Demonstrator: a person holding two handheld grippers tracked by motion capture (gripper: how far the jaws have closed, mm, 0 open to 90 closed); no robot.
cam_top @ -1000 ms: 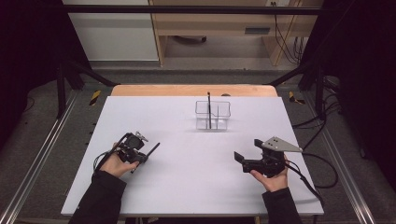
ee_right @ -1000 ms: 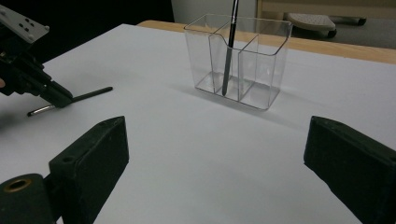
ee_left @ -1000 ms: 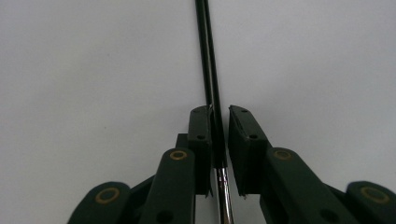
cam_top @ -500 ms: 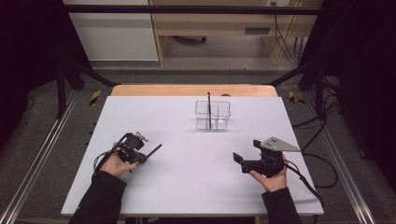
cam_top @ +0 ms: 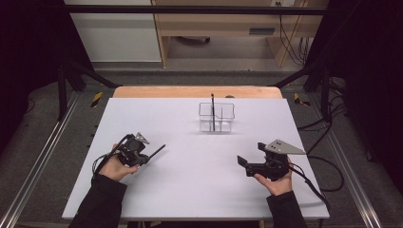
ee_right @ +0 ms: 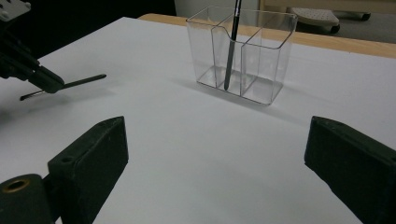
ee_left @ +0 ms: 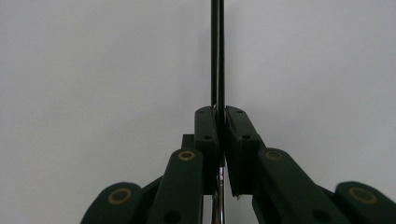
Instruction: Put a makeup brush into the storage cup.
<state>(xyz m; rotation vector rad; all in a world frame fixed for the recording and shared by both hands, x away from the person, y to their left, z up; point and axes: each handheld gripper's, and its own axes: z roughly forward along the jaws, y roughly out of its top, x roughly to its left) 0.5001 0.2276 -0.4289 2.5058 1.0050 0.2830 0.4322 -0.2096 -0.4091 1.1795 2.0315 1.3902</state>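
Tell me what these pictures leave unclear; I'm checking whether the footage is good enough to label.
- The thin black stick in the left hand-held gripper: its far end is cut off by the top edge of the left gripper view, and it is too small in the high view to identify.
- The black pen in the clear organizer: its top is cut off by the right gripper view's upper edge.

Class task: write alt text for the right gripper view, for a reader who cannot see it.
A clear three-part holder stands on a white table with one dark pen upright in its middle part. The right gripper faces it, fingers wide apart. At far left, the left gripper grips another thin pen.
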